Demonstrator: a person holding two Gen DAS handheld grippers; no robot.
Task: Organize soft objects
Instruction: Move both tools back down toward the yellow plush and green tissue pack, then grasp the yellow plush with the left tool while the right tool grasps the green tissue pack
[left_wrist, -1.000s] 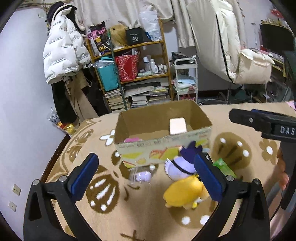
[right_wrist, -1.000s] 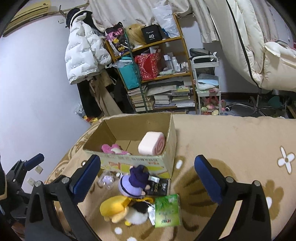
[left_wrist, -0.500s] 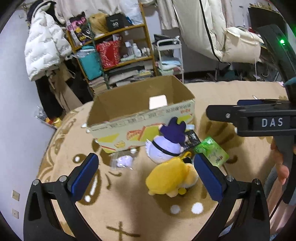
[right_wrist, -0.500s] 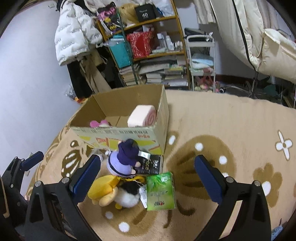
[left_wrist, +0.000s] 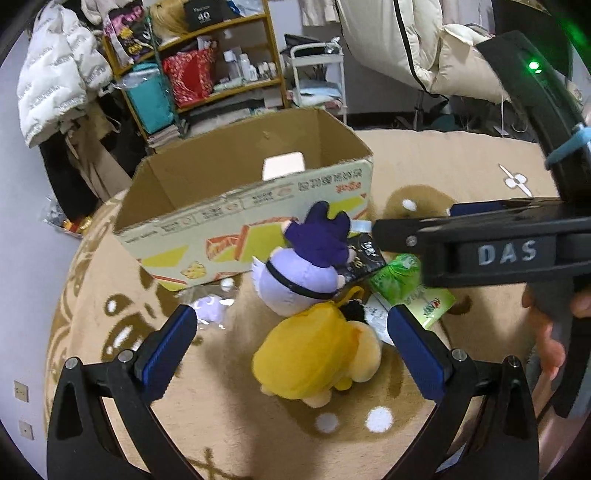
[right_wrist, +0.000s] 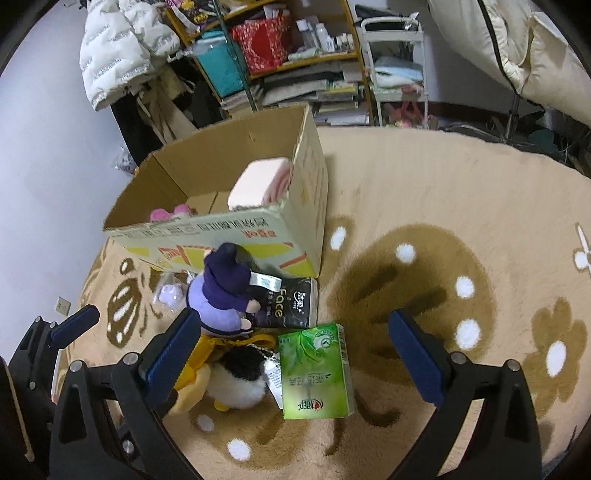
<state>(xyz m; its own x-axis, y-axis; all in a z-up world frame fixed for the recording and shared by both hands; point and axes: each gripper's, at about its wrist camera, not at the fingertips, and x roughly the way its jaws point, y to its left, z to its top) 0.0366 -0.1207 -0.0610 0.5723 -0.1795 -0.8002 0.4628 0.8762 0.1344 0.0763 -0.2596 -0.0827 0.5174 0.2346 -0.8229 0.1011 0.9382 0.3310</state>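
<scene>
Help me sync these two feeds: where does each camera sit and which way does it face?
Left wrist: rides the left gripper, looking down over the yellow plush toward the box; own open jaws, the right gripper and a hand show.
Right wrist: rides the right gripper, above the green pack, facing the box; own open jaws and the left gripper show.
Shared: box, purple plush, green pack, rug.
</scene>
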